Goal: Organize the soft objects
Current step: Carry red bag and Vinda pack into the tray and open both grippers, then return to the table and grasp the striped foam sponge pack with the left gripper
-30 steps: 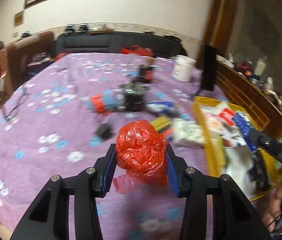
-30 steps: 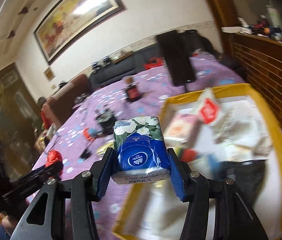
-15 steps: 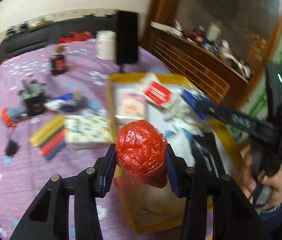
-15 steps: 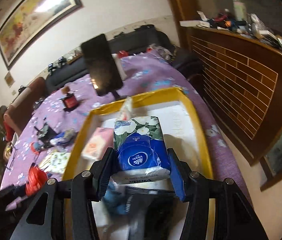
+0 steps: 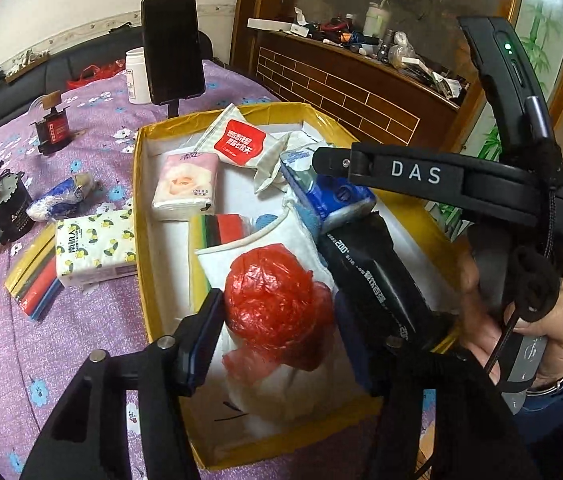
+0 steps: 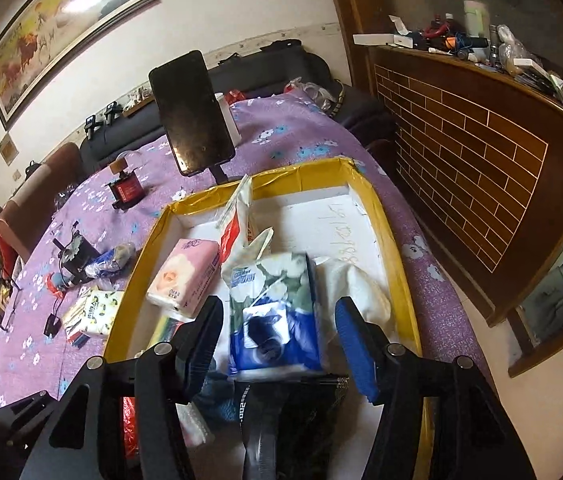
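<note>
A crumpled red plastic bag point(image 5: 277, 308) rests on white cloth inside the yellow box point(image 5: 139, 200). My left gripper point(image 5: 279, 312) straddles it with its jaws opening, and a gap shows at the right pad. In the right wrist view a blue and green tissue pack point(image 6: 273, 320) lies in the box point(image 6: 401, 280). My right gripper point(image 6: 279, 312) is around it, also opening, with space on both sides. The left wrist view shows the same pack point(image 5: 341, 200) under the right gripper's finger point(image 5: 321, 160). A hand point(image 5: 553, 340) holds that gripper.
In the box are a pink tissue pack point(image 5: 185, 184), a red-labelled wipes pack point(image 5: 241, 142) and a black pack point(image 5: 369, 280). On the purple cloth to the left lie a lemon-print tissue pack point(image 5: 93, 248), coloured sticks point(image 5: 35, 284) and a black can point(image 5: 9, 208). A phone on a stand point(image 5: 171, 48) rises behind the box.
Both grippers swung over the yellow box and came lower. Their jaws have widened off the red bag and the tissue pack, which now rest in the box.
</note>
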Demonstrator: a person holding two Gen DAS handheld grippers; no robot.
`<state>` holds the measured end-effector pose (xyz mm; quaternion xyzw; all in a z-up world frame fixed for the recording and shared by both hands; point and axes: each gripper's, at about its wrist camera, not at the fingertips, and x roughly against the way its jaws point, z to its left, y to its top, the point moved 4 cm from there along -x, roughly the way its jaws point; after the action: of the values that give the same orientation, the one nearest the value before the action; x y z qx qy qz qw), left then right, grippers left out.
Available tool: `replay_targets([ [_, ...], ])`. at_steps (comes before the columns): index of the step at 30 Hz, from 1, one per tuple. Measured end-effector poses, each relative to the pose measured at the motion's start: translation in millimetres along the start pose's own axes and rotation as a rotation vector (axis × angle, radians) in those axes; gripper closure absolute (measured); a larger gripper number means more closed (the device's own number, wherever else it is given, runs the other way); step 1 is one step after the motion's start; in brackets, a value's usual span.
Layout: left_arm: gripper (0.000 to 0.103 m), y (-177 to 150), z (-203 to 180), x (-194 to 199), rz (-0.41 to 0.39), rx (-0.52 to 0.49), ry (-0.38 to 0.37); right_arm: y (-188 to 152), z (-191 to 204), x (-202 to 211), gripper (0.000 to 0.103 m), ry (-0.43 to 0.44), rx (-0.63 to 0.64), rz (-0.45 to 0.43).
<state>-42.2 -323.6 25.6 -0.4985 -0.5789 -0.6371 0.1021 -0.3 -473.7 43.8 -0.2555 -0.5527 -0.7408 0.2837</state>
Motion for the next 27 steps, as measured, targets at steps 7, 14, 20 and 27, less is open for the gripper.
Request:
replay_targets([
  [7, 0.044, -3.1, 2.5, 11.6, -0.017, 0.015, -0.02, 0.4, 10.4, 15.7, 0.04, 0.021, -0.003, -0.042],
  [14, 0.044, -6.6, 17.1, 29.8, -0.056, 0.051, -0.012, -0.2, 38.7, 25.5, 0.04, 0.061, 0.034, -0.062],
  [20, 0.044, -13.5, 42.3, 48.5, -0.089, 0.096, 0.008, -8.7, 68.3, 18.8, 0.04, 0.096, 0.074, -0.033],
  [27, 0.044, -40.8, 103.8, 76.1, -0.13, 0.198, 0.087, -14.5, 104.1, 11.5, 0.04, 0.148, 0.132, 0.009],
])
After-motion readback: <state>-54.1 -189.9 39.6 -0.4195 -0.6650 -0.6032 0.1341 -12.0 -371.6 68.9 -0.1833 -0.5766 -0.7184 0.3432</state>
